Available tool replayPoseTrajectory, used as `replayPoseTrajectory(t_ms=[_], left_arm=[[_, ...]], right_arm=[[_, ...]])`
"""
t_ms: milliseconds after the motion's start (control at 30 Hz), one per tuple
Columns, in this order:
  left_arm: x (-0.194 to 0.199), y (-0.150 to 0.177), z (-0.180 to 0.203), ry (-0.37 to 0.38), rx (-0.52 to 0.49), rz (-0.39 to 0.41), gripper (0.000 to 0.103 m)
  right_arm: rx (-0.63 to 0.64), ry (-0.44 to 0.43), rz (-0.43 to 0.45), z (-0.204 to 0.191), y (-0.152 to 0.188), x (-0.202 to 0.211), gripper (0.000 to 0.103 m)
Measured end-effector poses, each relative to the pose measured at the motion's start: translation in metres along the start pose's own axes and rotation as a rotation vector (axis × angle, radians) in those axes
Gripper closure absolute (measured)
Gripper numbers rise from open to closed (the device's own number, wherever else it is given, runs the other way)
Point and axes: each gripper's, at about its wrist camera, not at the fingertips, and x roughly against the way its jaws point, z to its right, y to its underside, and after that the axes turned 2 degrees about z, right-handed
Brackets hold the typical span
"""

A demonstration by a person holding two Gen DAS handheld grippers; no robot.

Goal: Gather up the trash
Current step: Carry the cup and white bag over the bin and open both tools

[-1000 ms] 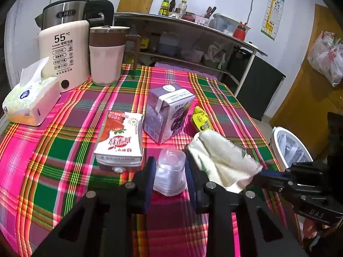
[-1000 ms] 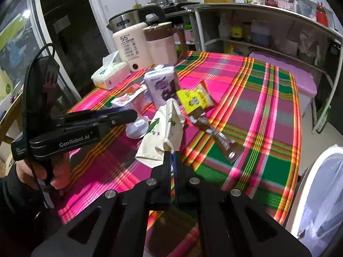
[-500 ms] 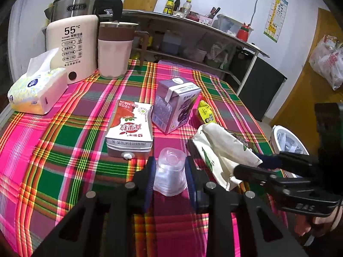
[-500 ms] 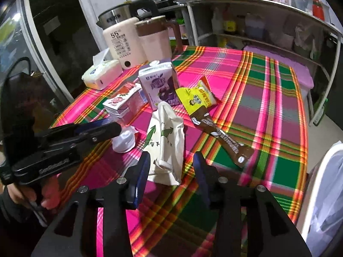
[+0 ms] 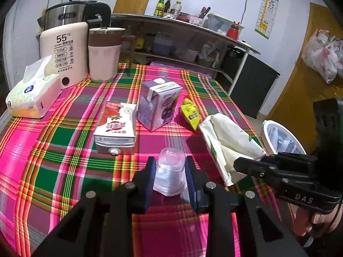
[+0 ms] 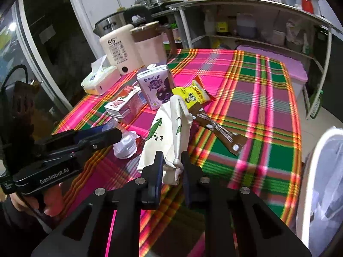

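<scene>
My left gripper (image 5: 170, 171) is shut on a clear plastic cup (image 5: 170, 172), held upside down just above the plaid tablecloth (image 5: 53, 150). My right gripper (image 6: 171, 165) stands around the near end of a white paper bag (image 6: 169, 132) with green print; its jaws are partly closed on the bag's edge. The bag also shows in the left wrist view (image 5: 227, 141). A purple drink carton (image 5: 158, 105), a red-and-white carton (image 5: 116, 126) lying flat, a yellow wrapper (image 5: 190, 113) and a brown wrapper (image 6: 220, 130) lie on the table.
A white trash bin (image 6: 321, 171) with a plastic liner stands right of the table, also seen in the left wrist view (image 5: 280, 139). A tissue pack (image 5: 32, 94), a white kettle (image 5: 64, 51) and a pink jug (image 5: 105, 53) stand at the far left. Shelves (image 5: 182, 42) behind.
My right gripper opened, moved forward and now closes around the paper bag's near end. My left gripper keeps hold of the cup and has lifted slightly.
</scene>
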Motion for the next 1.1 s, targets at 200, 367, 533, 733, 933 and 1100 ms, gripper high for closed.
replayPoseTrajectory(t_ms=[200, 367, 533, 733, 933, 1100], left_arm=[[0.010, 0.003, 0.015, 0.021, -0.017, 0.003, 0.074], [0.016, 0.006, 0.031, 0.038, -0.036, 0.002, 0.074], [0.023, 0.008, 0.049, 0.057, -0.058, 0.002, 0.074], [0.029, 0.011, 0.069, 0.079, -0.085, 0.004, 0.074], [0.030, 0.012, 0.087, 0.104, -0.107, 0.002, 0.074], [0.028, 0.011, 0.100, 0.124, -0.121, -0.004, 0.074]], right_arm=[[-0.039, 0.024, 0.031, 0.007, 0.015, 0.028, 0.086], [-0.057, 0.049, 0.062, 0.011, 0.026, 0.053, 0.086], [-0.071, 0.071, 0.090, 0.012, 0.034, 0.074, 0.086], [-0.081, 0.091, 0.122, 0.015, 0.042, 0.097, 0.086], [-0.103, 0.119, 0.144, 0.023, 0.048, 0.114, 0.086], [-0.126, 0.148, 0.159, 0.033, 0.055, 0.126, 0.086]])
